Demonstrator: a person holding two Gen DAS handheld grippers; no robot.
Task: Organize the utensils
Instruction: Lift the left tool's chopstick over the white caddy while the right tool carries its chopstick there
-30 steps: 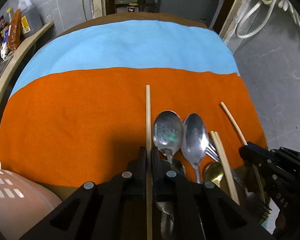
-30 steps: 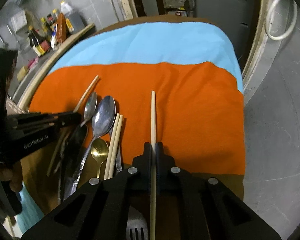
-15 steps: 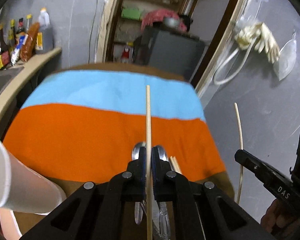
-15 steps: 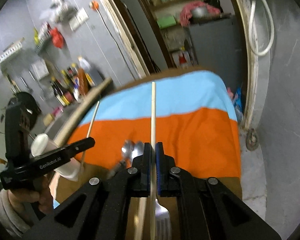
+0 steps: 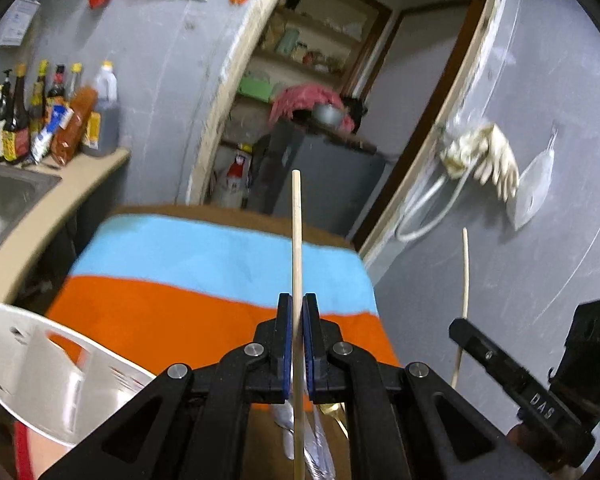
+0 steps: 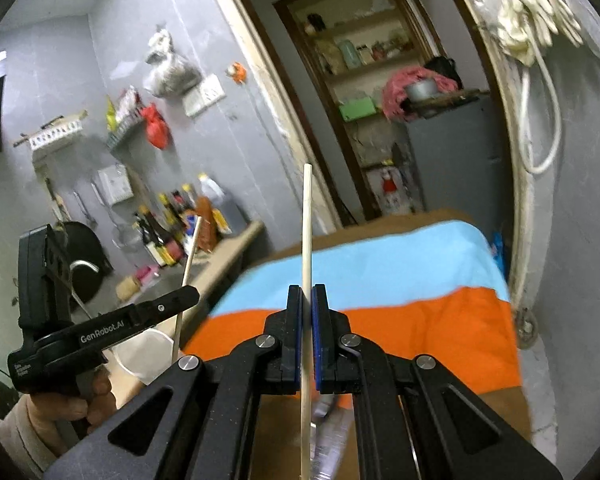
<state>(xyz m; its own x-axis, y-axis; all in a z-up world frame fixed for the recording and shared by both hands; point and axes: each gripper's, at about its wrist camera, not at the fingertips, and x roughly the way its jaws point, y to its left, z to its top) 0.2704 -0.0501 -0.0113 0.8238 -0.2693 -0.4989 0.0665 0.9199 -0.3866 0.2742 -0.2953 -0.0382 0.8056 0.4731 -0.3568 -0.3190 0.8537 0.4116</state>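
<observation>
Both grippers are clamped tight on a chopstick each: the left gripper [image 5: 297,336] has its pads squeezed onto one wooden chopstick [image 5: 296,240] that pokes straight out past the tips, and the right gripper [image 6: 307,332] is doing the exact same with the other chopstick [image 6: 307,232]. Both are carried in the air, angled a bit downward, well above the orange and blue cloth [image 5: 188,280], so this looks like the carry part of sorting the utensils, with the pair picked and on its way somewhere. My guess is the target is the white slotted holder [image 5: 40,364] sitting at the near left edge of the cloth, just below and left of the left gripper. Next move would be to swing both sticks over that holder, tip them down end first and let go once they're inside. The rest of the cutlery, a spoon or two and something gold [image 5: 331,410], lies blurry on the cloth right under the grippers. From the right wrist view you can see a hand [image 6: 80,396] wrapped around the left gripper's handle, sleeve at the wrist.
</observation>
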